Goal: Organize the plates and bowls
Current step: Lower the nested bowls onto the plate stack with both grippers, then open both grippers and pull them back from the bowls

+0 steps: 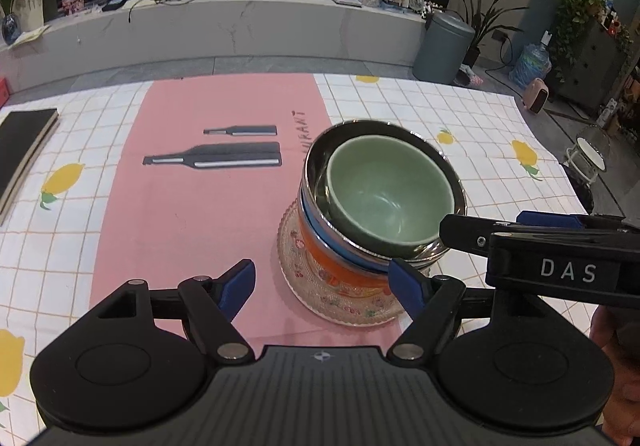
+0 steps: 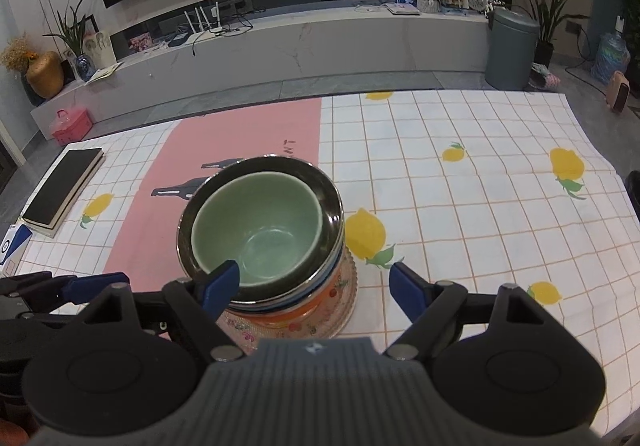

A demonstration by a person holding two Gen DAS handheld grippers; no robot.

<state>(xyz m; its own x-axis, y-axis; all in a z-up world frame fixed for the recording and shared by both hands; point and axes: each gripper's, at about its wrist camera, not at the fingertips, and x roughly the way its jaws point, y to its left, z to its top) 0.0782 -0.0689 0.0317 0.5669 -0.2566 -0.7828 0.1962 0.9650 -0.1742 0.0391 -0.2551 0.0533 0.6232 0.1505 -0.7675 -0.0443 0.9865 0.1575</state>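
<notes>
A green bowl (image 1: 384,193) (image 2: 260,226) sits inside a steel bowl (image 1: 320,161) (image 2: 328,189), on top of an orange patterned bowl (image 1: 320,258) (image 2: 316,306), all stacked on a clear glass plate (image 1: 340,306) (image 2: 348,286). My left gripper (image 1: 324,286) is open, close to the stack's near left side, with nothing between its blue pads. My right gripper (image 2: 316,284) is open too, just in front of the stack, its left pad (image 2: 220,282) overlapping the bowls' rim in the picture. The right gripper's body (image 1: 560,250) shows at the right of the left wrist view.
The stack stands on a pink mat (image 1: 208,213) over a checked lemon tablecloth (image 2: 480,205). A black book (image 1: 24,153) (image 2: 64,189) lies at the table's left edge. A grey bin (image 2: 512,45) and plants stand beyond the table.
</notes>
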